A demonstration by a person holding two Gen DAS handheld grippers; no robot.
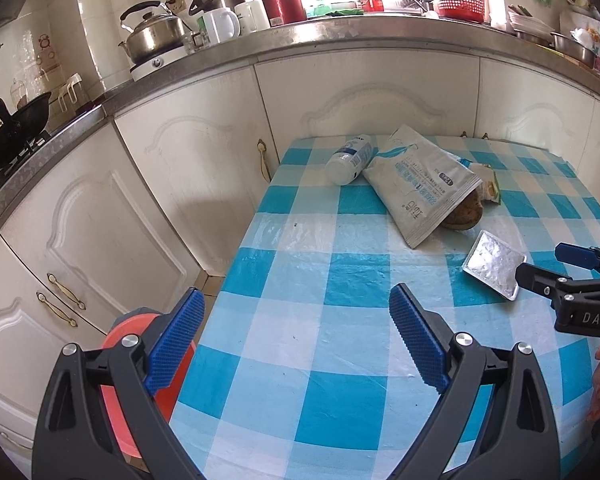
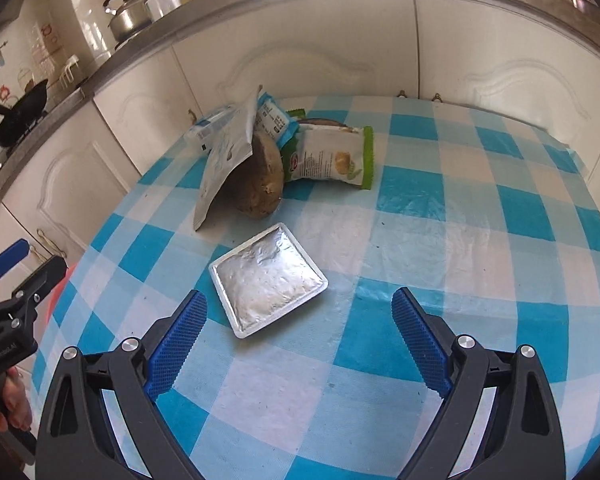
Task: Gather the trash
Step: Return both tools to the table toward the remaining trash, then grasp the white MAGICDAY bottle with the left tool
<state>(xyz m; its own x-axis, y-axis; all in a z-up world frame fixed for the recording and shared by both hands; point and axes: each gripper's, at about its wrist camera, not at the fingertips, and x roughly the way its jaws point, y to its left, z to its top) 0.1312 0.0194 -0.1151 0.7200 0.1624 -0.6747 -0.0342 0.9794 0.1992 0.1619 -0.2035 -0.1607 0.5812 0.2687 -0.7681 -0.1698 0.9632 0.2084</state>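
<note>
A foil-topped square tray [image 2: 267,278] lies on the blue checked tablecloth [image 2: 440,240], just ahead of my open, empty right gripper [image 2: 298,344]. Behind it a brown potato [image 2: 260,182] leans under a large white pouch [image 2: 224,160], beside a green-edged snack packet [image 2: 328,158]. In the left wrist view the white pouch [image 1: 414,184], a small white bottle [image 1: 348,160] on its side and the foil tray [image 1: 494,266] lie on the far half of the table. My left gripper [image 1: 296,340] is open and empty over the table's left edge. The right gripper [image 1: 548,268] enters from the right, next to the tray.
A red-orange bin [image 1: 116,364] sits on the floor below the table's left edge. White cabinets [image 1: 180,184] and a steel counter [image 1: 340,36] with a kettle [image 1: 152,34], mugs and a red basket stand behind the table. A black wok [image 1: 16,132] sits on the stove at left.
</note>
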